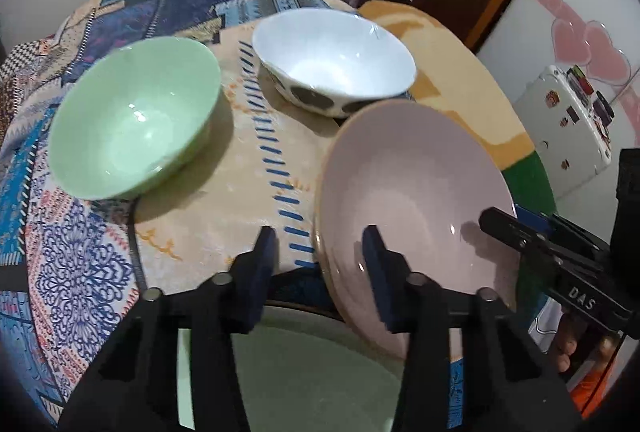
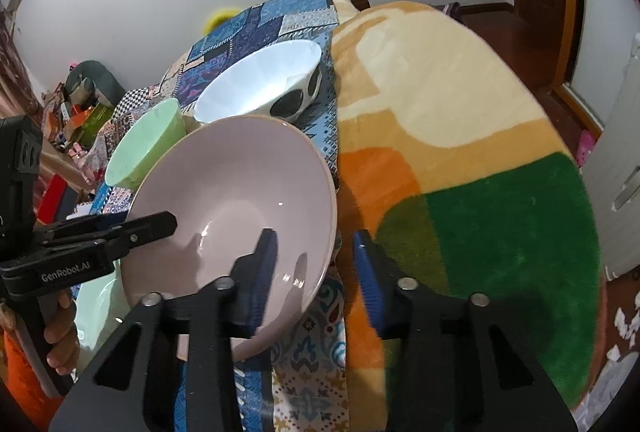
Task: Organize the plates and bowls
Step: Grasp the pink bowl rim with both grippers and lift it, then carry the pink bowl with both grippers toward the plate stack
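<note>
A pink plate (image 1: pixel 416 200) is tilted up between my two grippers. My left gripper (image 1: pixel 320 268) is open, its jaws straddling the plate's left rim. My right gripper (image 2: pixel 314 268) is open, its jaws straddling the plate's right rim (image 2: pixel 240 200). A green bowl (image 1: pixel 136 116) sits upright at the left on the patterned cloth. A white bowl with dark spots (image 1: pixel 336 60) sits behind the plate. A pale green plate (image 1: pixel 304 376) lies flat under my left gripper. In the right wrist view the green bowl (image 2: pixel 140 148) and white bowl (image 2: pixel 260 80) lie beyond the plate.
A blue patchwork cloth (image 1: pixel 80 264) covers the table. A plush orange, cream and green blanket (image 2: pixel 460 152) lies to the right. A white appliance (image 1: pixel 568 128) stands at the far right. Clutter (image 2: pixel 76 108) sits on the floor at left.
</note>
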`<state>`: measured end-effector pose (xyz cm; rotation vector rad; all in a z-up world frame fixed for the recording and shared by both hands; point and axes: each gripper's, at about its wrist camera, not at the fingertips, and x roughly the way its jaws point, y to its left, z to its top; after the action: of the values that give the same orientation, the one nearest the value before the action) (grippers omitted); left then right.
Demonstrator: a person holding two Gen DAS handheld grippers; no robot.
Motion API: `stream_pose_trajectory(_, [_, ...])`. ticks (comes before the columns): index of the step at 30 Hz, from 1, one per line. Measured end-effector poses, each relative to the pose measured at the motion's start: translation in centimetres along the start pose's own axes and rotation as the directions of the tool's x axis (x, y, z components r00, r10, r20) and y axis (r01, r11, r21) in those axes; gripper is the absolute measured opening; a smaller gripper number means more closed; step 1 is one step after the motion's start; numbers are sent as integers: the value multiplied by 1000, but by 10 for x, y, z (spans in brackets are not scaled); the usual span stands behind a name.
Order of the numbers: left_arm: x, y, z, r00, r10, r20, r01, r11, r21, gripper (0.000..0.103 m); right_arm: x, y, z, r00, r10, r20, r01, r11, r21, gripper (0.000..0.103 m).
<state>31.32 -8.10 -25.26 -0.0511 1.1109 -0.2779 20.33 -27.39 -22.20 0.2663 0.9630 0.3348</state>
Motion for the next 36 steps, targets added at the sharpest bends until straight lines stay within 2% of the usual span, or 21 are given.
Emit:
stream_pose_trajectory(3, [4,-2,-4,1000,-25,-14,25,1000,-2,28,3,1,-2,1000,8,-12,-8,1000,-9,18])
stream_pose_trajectory(5, [8,-6,-6,999,-35,-22,35,999,4,15,7,2,-4,1000,9,-15,-9,1000,-11,17])
stream_pose_trajectory(9, [8,-11,-8,1000,-12,-15,12,1000,16,15,6,2,-3,1000,4,-13,-4,1000,-4,17])
stream_pose_trajectory(18, [3,-15,-5,1000,-13,-17,13,1000,3,15,-5,8,1,1000,-13,6,13,1000,-5,17])
stream_pose_trajectory(25, [-27,-18,-8,999,-22,34,21,1000,14,15,-26,17,4,999,-6,44,7,1000,-17,17])
stream_pose_trajectory(36, [-90,-18,-20,993,-26,119,24,1000,14,15,-63,53,9,992,7,123,2,997,-73,17])
